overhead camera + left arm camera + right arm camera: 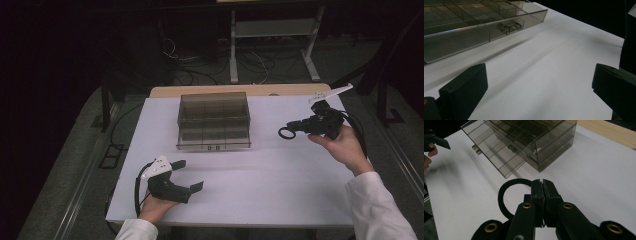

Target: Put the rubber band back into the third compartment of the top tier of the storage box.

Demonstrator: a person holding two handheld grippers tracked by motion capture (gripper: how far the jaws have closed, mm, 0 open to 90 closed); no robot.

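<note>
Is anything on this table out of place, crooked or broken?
Nothing looks broken or spilled. The smoky clear drawer box sits square on the white table, with its bottom drawer pulled out towards the person. The right gripper holds a black ring pinched in its shut jaws, above the table. The left gripper rests open.

Dim room, dark surround — only the white counter (pixel 280 185) glows; soft streaked shadows cross it, and near tongs (pixel 542 192) blur slightly (close-up softness).
</note>
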